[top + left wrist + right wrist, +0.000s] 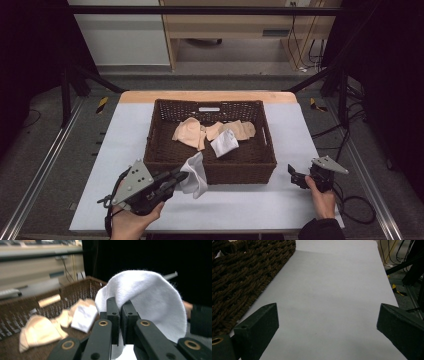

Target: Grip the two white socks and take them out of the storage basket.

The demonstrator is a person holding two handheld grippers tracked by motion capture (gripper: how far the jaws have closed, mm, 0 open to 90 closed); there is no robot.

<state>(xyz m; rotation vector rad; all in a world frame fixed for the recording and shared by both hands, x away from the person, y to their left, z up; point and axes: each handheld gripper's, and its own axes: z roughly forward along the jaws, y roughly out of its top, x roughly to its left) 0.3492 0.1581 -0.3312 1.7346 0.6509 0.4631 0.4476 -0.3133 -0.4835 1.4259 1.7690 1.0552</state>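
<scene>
Already, in the high view, one soft white cotton sock (pixel 196 175) hangs outside the near wall of the dark brown woven wicker basket (pixel 155 131), pinched in the left gripper (pixel 179 176) above the pale grey table cover (pixel 125 130). Inside the basket lie several peach-coloured socks (pixel 188 132) and one more white folded sock (pixel 224 143), so, judging by that, the sorting is barely begun: one piece is out and not yet laid down, and the rest wait. The right gripper (pixel 294 174) rests near the basket's right corner, holding nothing.

From the left gripper view, the jaws stand pressed together on a fold of the white sock (pixel 147 302), which billows up over and beyond them. Behind it the basket wall (pixel 75 290) and the peach socks (pixel 40 332) lie slightly blurred, with the folded white one (pixel 83 317) just beside them.

Through the right gripper view, the jaws are spread wide over bare table cover (pixel 332 302), the basket's wicker side (pixel 244 277) at the left, nothing between them.
</scene>
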